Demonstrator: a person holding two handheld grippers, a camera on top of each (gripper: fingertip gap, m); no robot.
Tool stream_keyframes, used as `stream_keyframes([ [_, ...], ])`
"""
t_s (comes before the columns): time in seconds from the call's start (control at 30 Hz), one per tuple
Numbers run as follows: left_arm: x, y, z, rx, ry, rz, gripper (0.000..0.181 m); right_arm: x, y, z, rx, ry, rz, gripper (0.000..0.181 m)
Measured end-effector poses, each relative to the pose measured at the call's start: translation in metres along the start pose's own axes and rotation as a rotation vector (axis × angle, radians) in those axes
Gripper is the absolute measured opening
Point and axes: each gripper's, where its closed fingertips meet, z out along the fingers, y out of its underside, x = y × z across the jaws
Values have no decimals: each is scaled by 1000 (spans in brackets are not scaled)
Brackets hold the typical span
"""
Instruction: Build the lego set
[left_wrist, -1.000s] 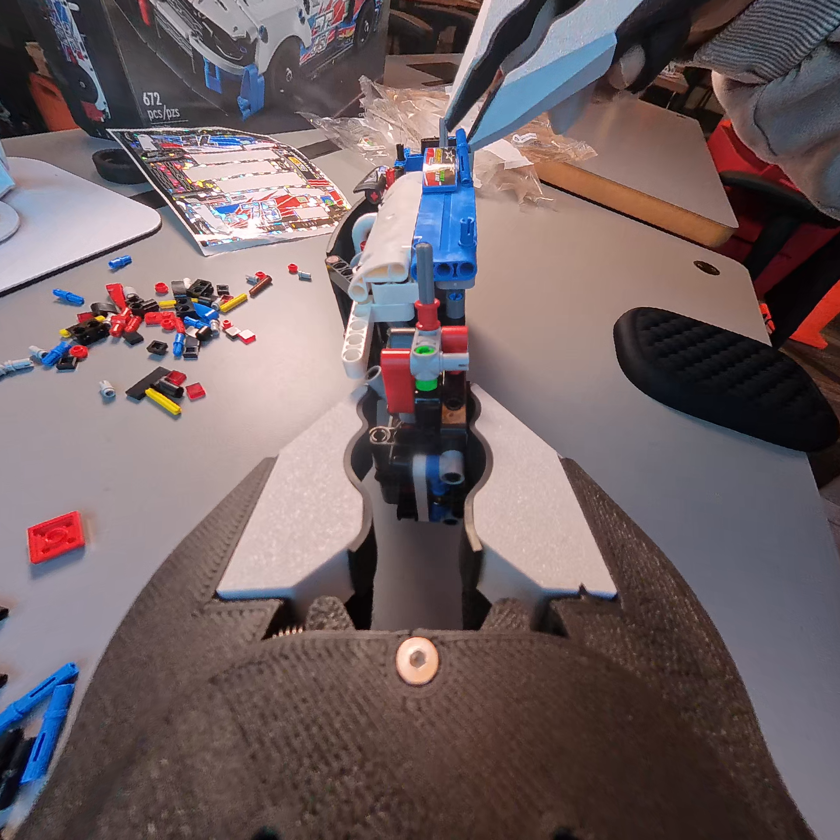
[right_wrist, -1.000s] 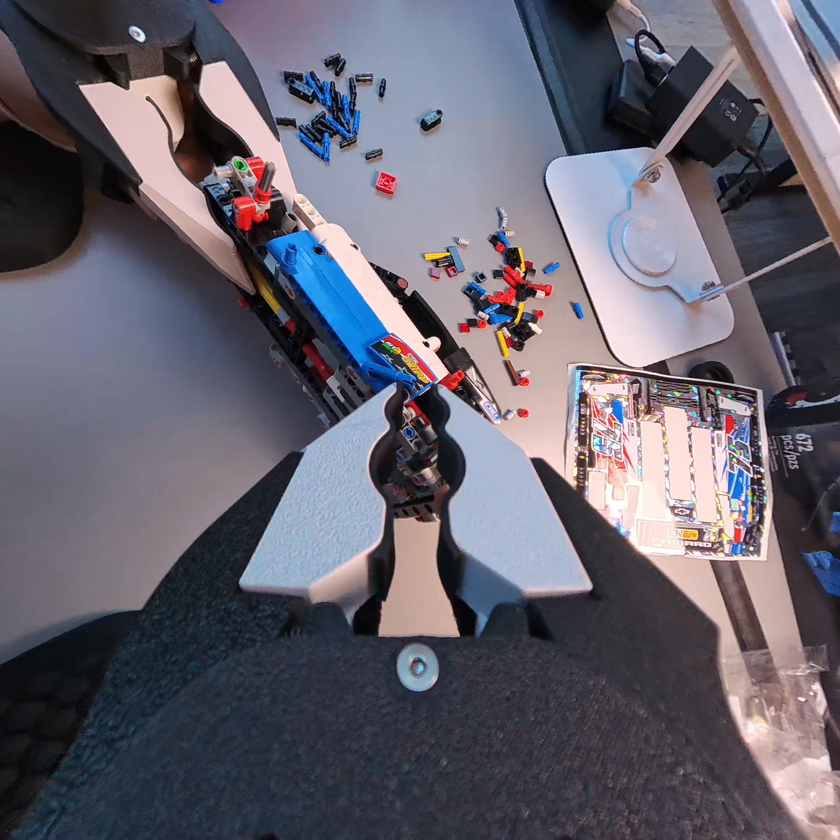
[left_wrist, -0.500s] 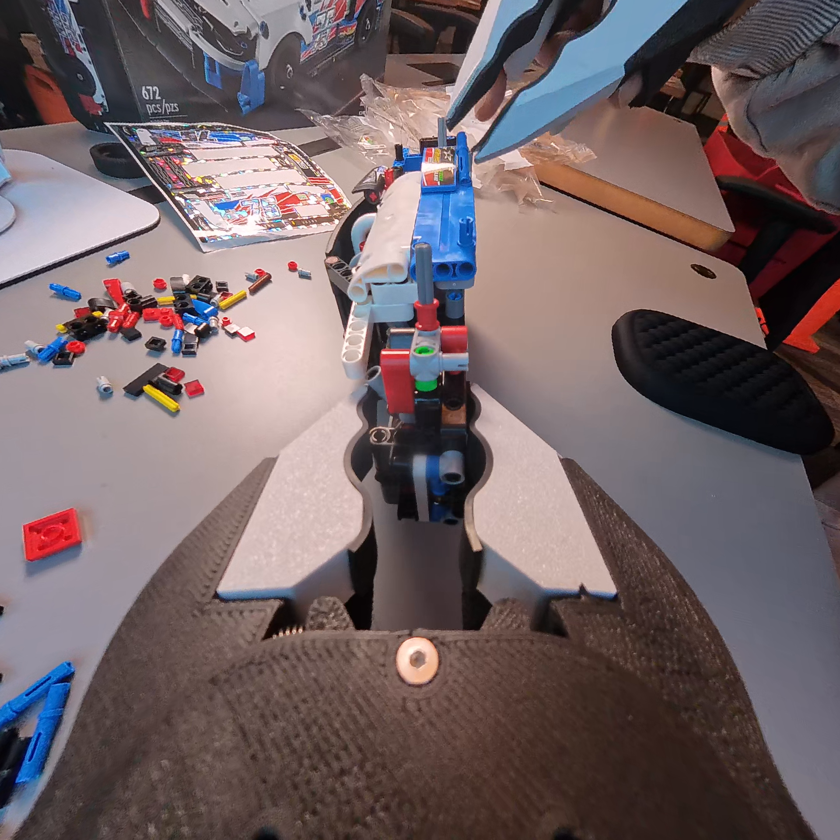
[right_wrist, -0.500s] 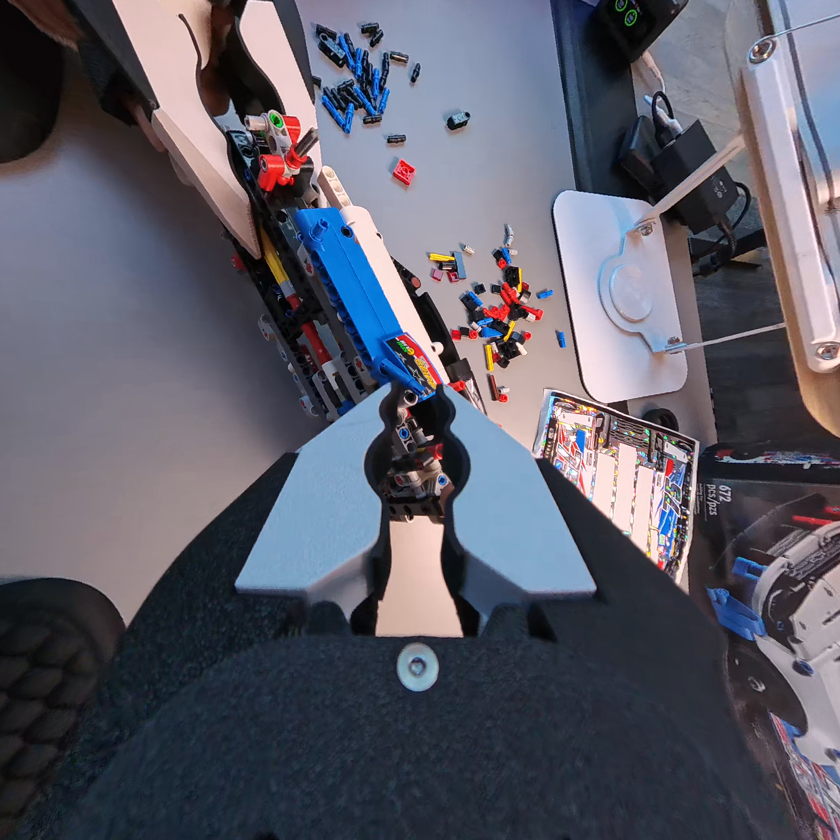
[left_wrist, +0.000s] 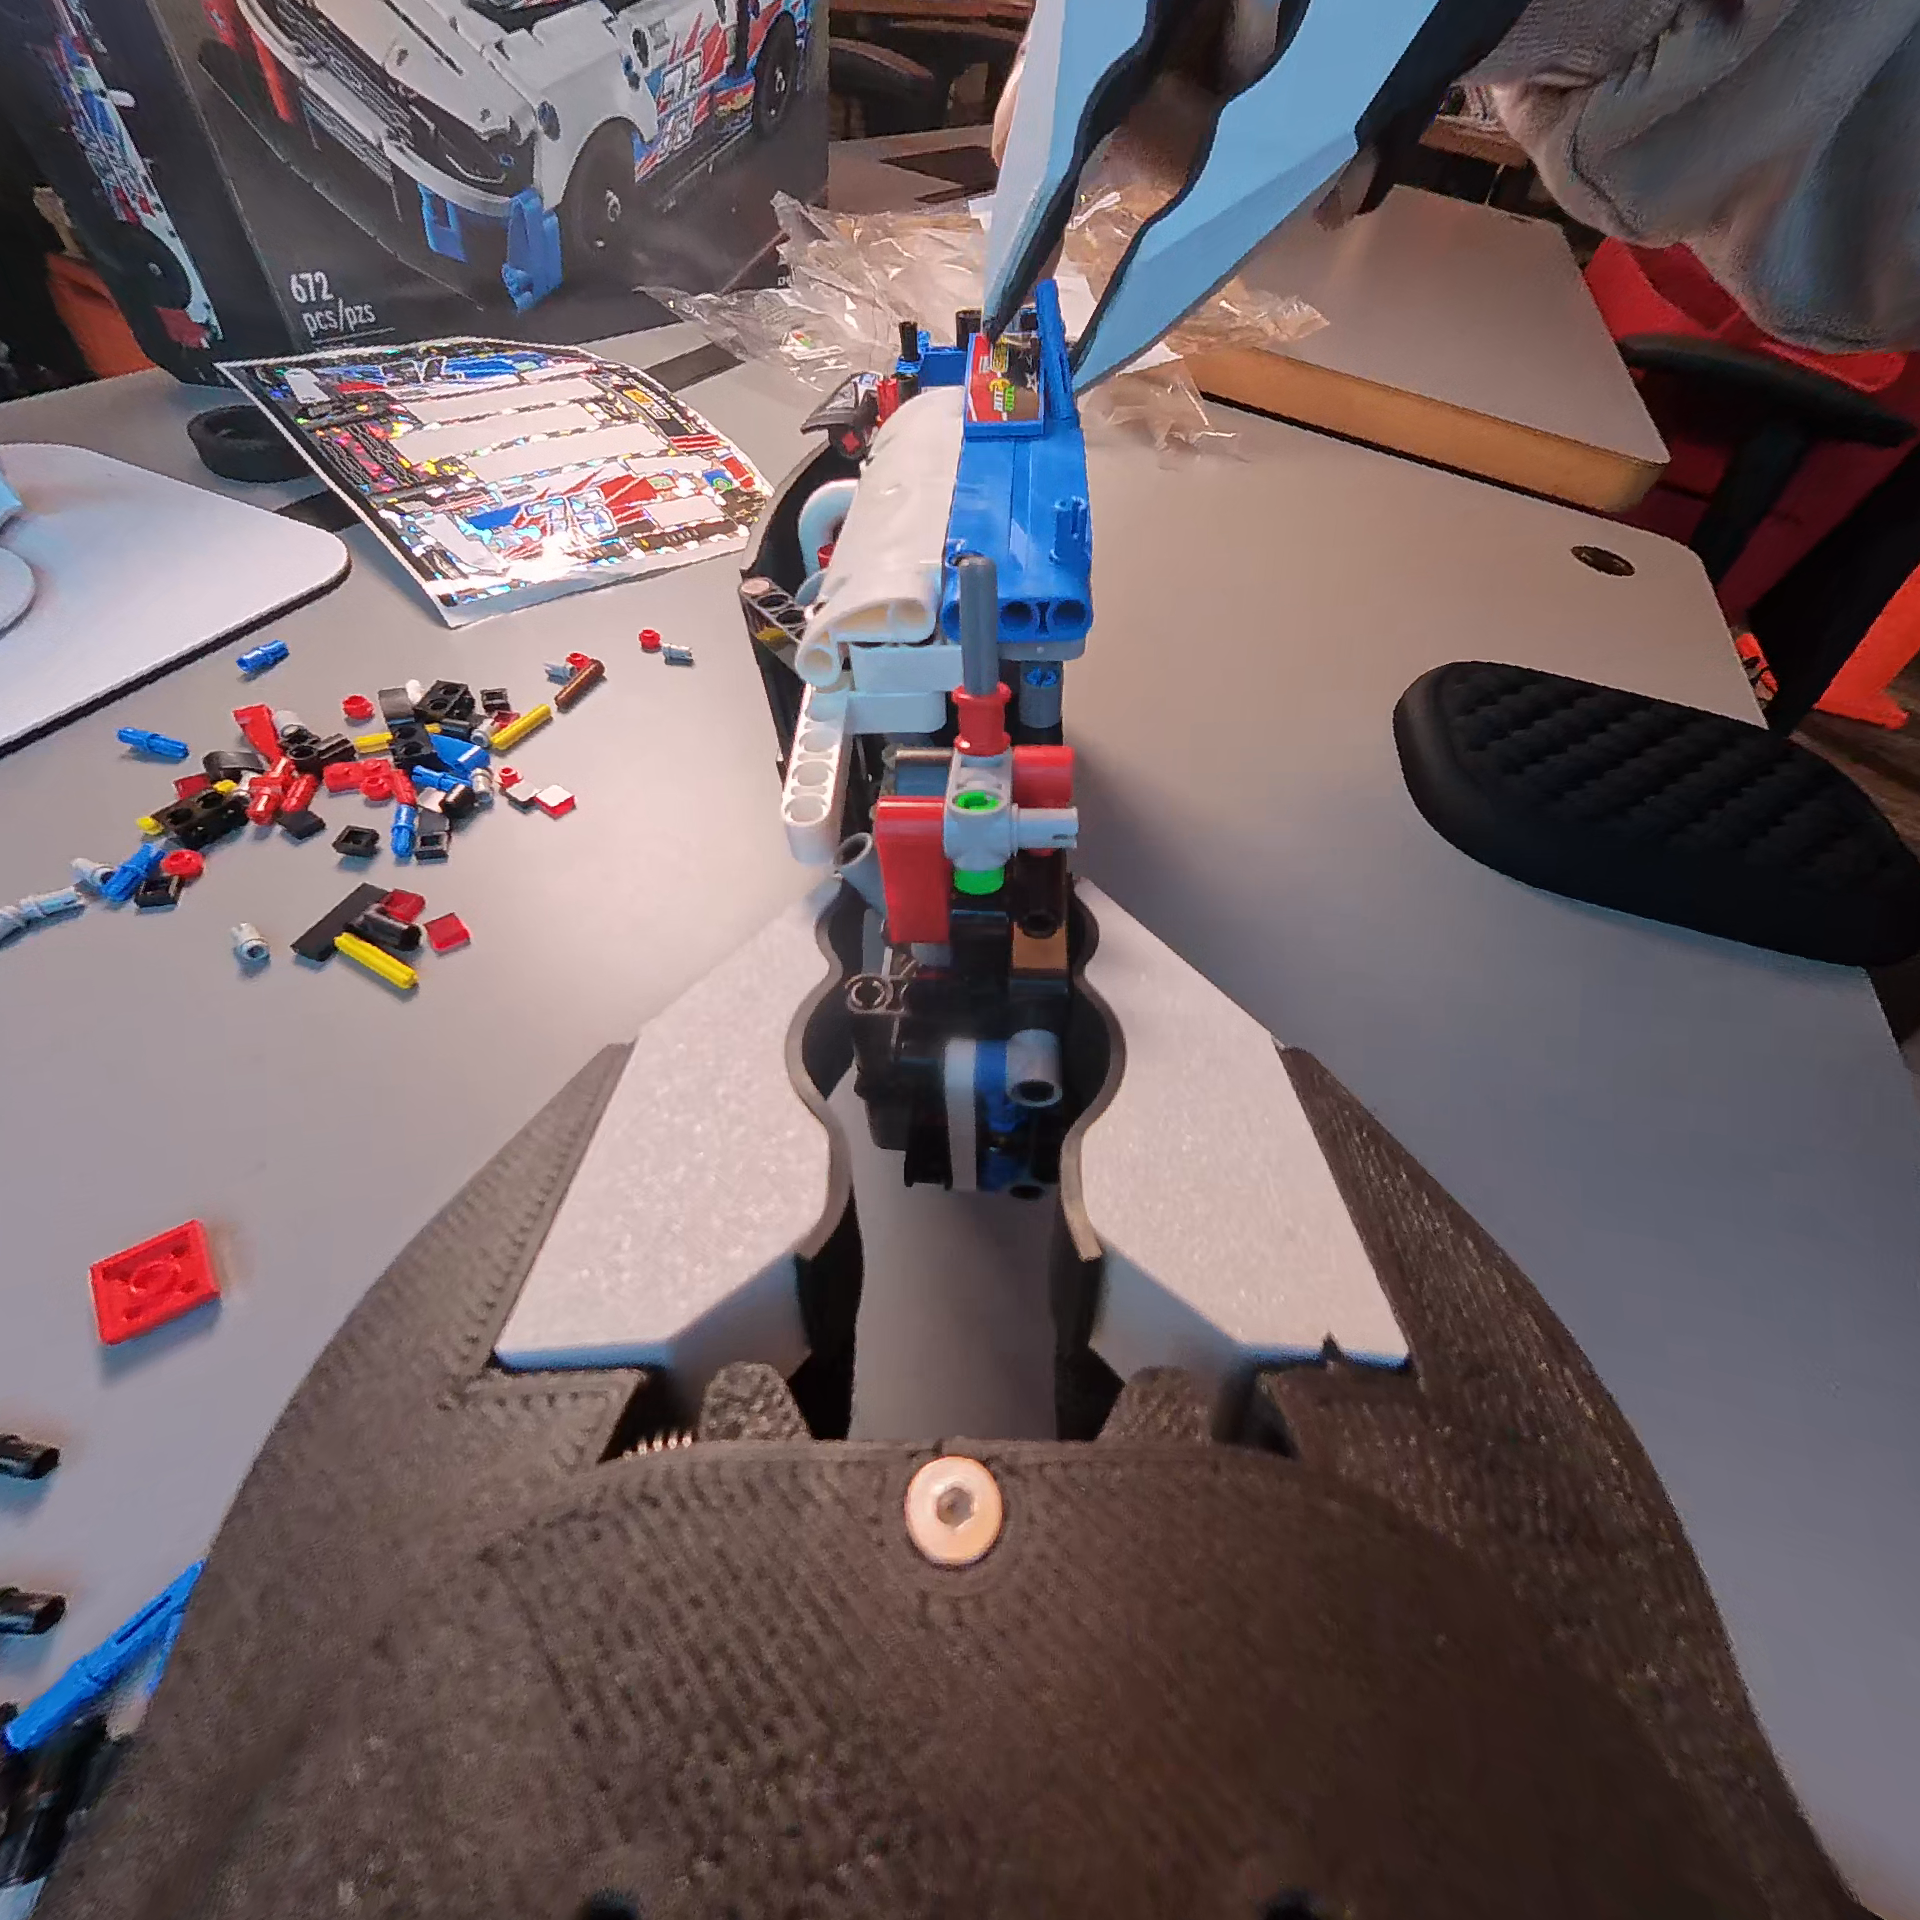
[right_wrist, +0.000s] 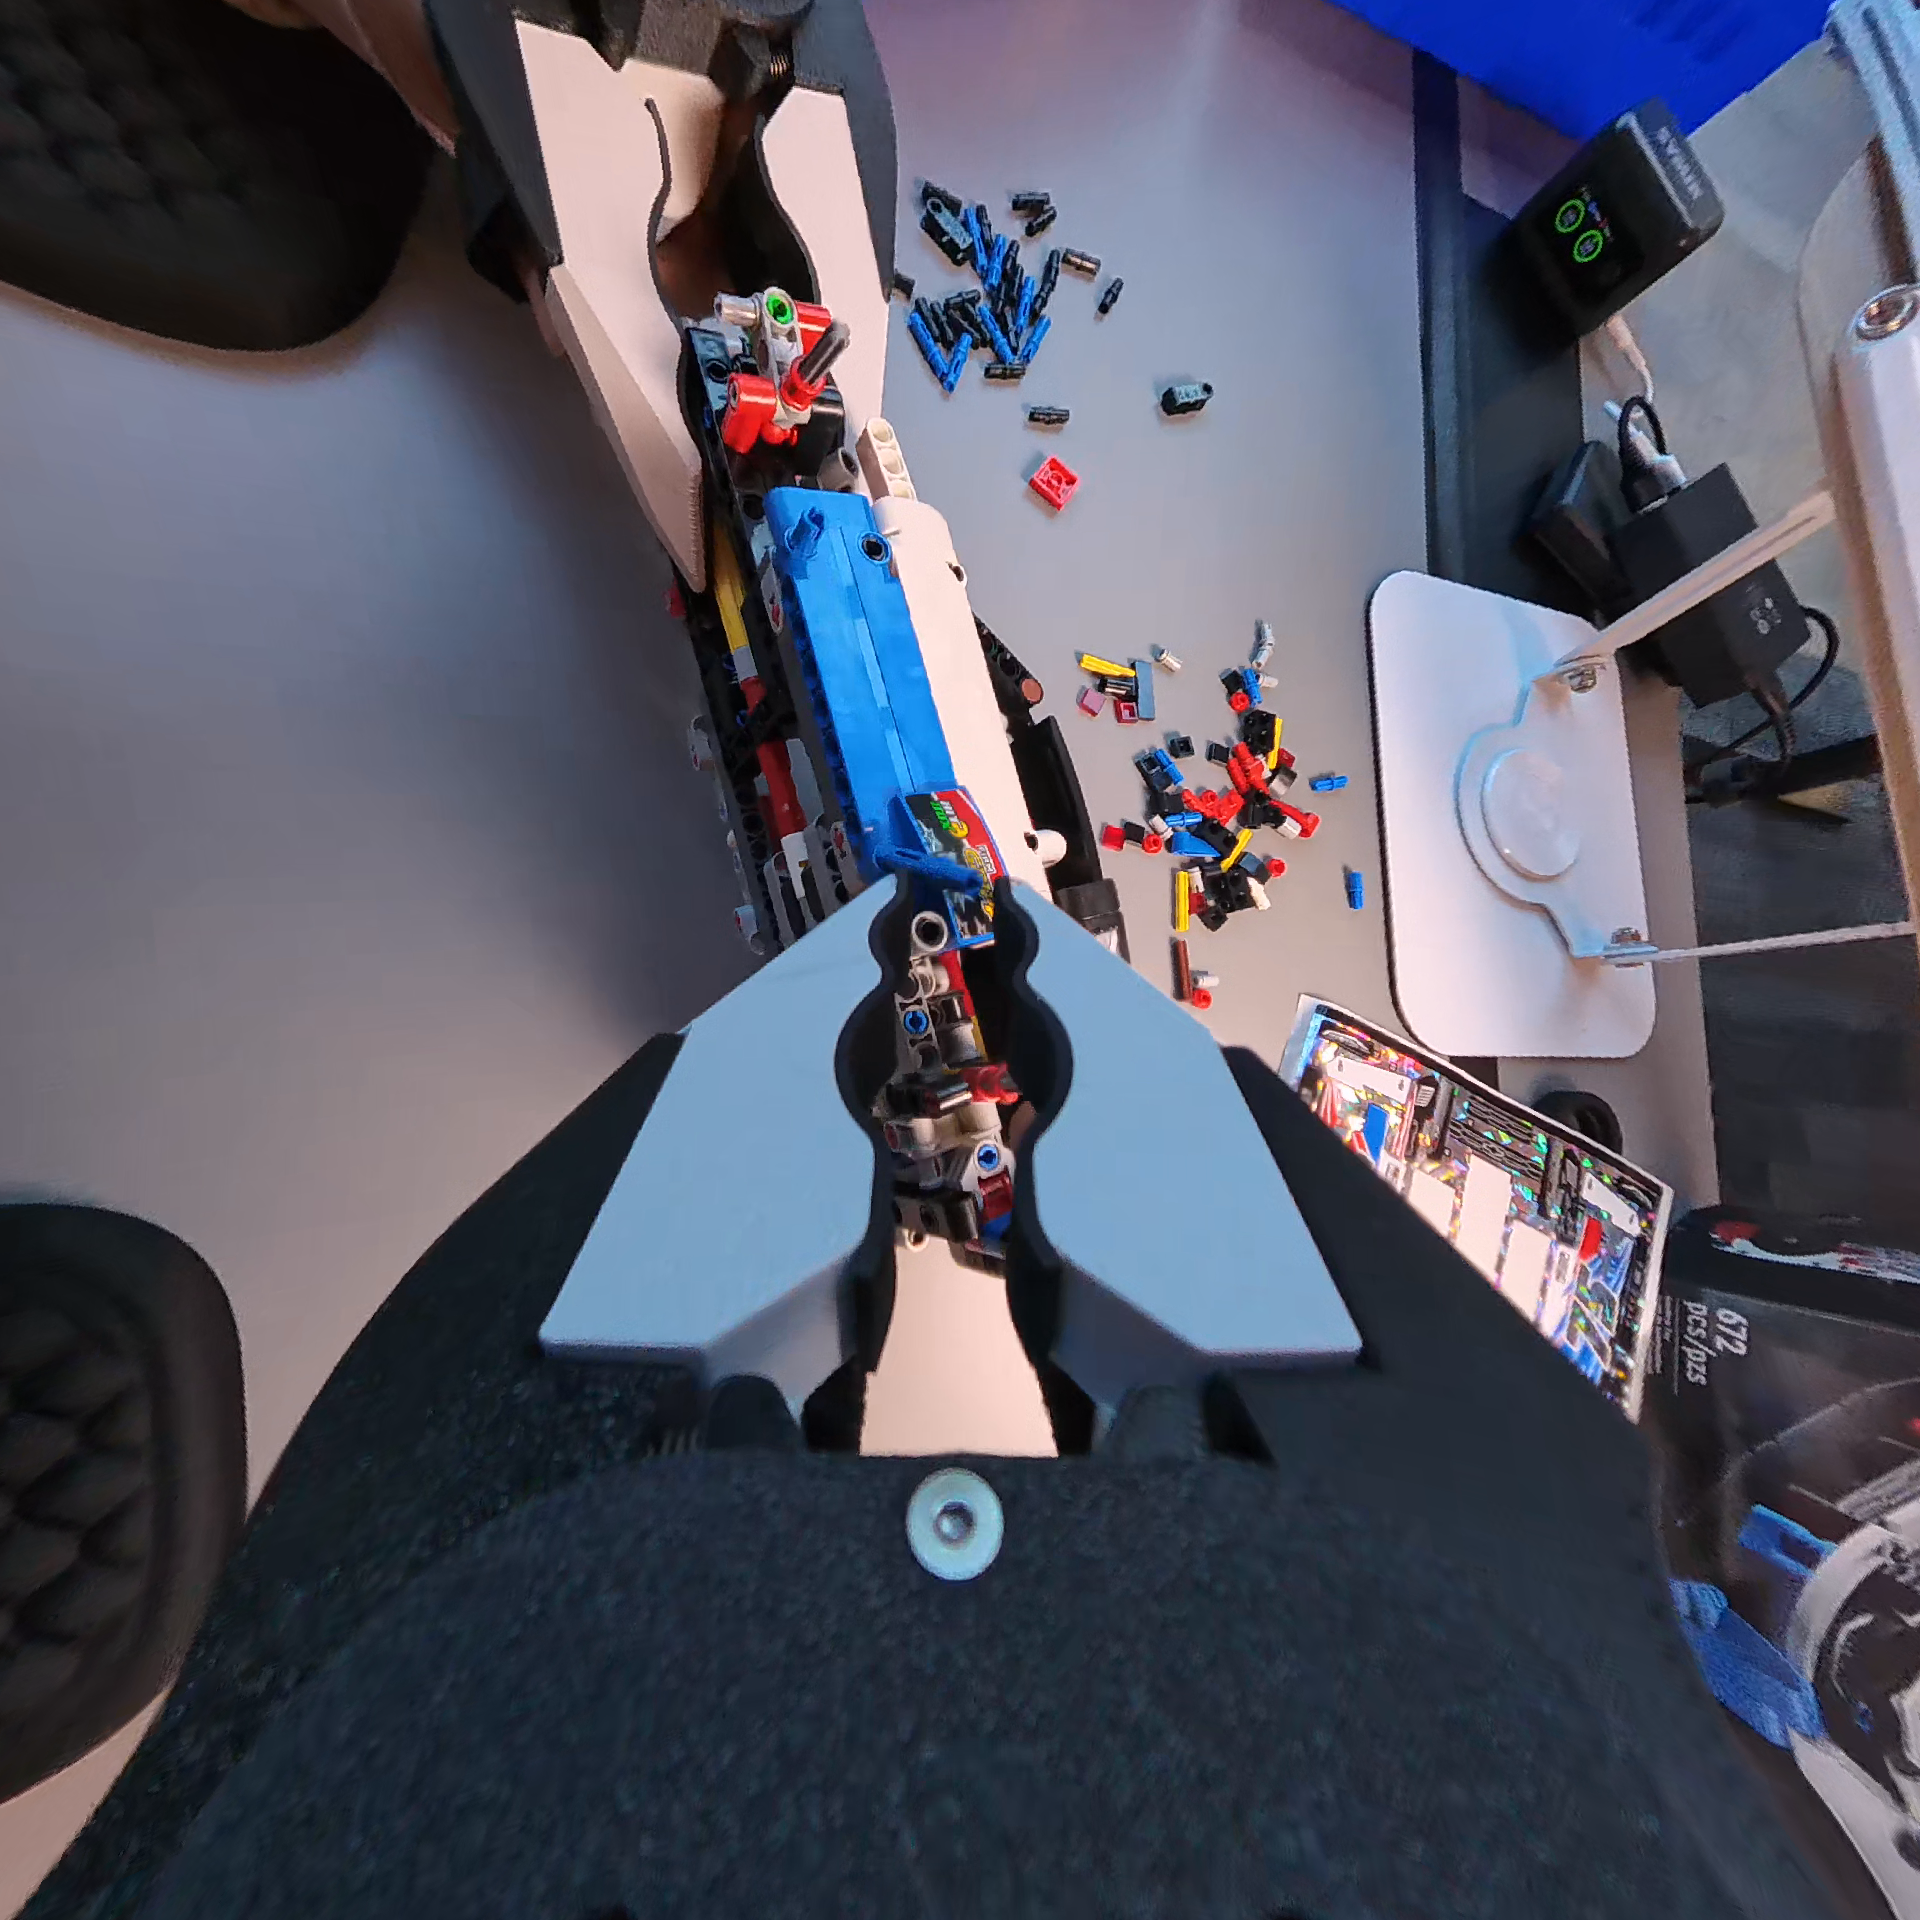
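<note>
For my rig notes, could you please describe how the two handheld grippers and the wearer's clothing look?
Both grippers, left gripper and right gripper, match: textured black printed bodies, a silver screw at centre, and pale grey wedge-shaped fingers with wavy black-lined inner edges. A grey sleeve shows behind the right gripper.

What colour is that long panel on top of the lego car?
Blue; the long panel shows best in the right wrist view.
</note>
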Motion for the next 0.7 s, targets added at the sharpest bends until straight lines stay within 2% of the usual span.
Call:
stream_keyframes([
  [0.17, 0, 1, 0, 1, 7, -6, 36, 0, 0, 0, 34, -13, -2, 15],
  [0.7, -1, 3, 1, -11, 21, -17, 36, -1, -2, 2, -121, -43, -238, 8],
])
